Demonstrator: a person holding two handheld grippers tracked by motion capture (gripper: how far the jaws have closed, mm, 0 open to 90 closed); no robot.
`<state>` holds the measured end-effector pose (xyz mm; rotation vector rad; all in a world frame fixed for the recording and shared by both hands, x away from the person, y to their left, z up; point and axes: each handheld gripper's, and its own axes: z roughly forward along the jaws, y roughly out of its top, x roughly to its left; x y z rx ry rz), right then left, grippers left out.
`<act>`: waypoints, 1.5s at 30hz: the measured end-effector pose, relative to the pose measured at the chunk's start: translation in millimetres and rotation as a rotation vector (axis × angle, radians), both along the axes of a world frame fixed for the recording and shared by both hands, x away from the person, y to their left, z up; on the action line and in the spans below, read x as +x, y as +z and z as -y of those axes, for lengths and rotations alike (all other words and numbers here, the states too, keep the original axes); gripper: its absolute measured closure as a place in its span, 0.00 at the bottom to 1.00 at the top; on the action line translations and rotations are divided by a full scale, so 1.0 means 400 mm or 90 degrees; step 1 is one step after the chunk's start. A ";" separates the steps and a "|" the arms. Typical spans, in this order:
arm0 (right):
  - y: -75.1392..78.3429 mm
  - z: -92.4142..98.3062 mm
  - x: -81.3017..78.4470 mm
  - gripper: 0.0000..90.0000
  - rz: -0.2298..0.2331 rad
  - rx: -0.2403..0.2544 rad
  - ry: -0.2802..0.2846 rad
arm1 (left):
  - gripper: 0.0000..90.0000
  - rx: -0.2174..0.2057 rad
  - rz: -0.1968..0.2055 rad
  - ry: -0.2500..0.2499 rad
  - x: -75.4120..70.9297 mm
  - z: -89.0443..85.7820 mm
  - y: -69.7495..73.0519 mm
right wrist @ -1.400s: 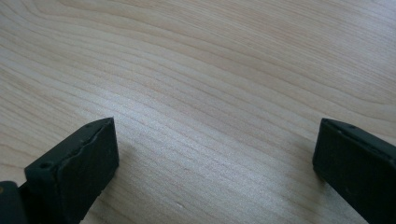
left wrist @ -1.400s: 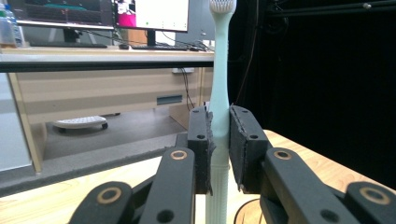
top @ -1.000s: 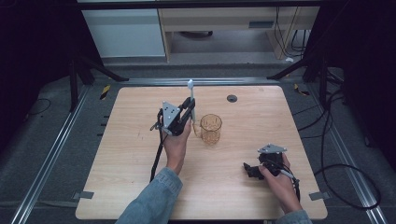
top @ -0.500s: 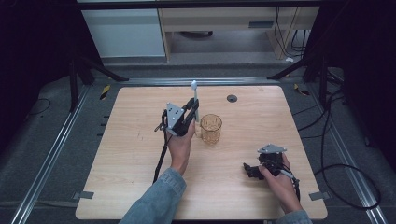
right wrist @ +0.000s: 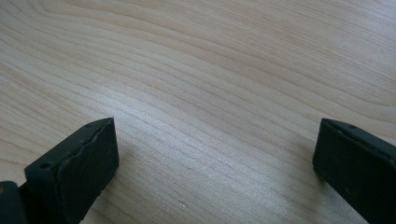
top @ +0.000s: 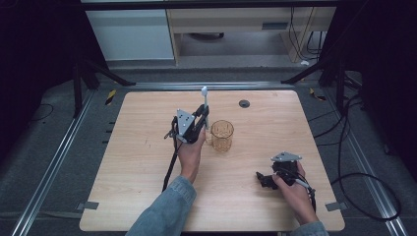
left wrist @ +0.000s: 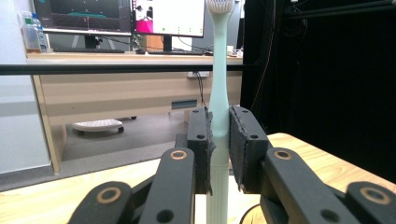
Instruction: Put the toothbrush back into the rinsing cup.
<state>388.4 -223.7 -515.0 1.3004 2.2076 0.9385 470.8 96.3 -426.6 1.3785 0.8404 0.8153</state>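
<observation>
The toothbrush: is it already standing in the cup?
No. The left gripper holds the toothbrush upright, left of the cup in the high view.

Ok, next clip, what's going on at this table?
A person works at a light wooden table with a gripper in each hand. The left gripper is shut on the handle of a pale green plastic toothbrush, holding it upright with the bristle head on top, just left of a clear amber glass mug standing on the table. The toothbrush is not in the mug yet. The right gripper rests low over bare wood near the table's front right, jaws open and empty.
</observation>
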 end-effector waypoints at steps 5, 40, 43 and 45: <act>0.000 0.000 0.000 0.01 0.001 -0.001 0.001 | 0.87 0.007 -0.009 0.001 0.001 0.004 -0.020; 0.000 0.000 0.000 0.01 0.001 0.001 0.003 | 0.87 0.035 -0.045 0.003 -0.032 -0.004 -0.089; -0.001 0.000 0.001 0.01 0.001 0.000 0.004 | 0.87 0.035 -0.045 0.003 -0.032 -0.004 -0.090; -0.001 0.000 0.001 0.01 0.001 0.000 0.003 | 0.87 0.039 -0.046 0.003 -0.034 -0.004 -0.091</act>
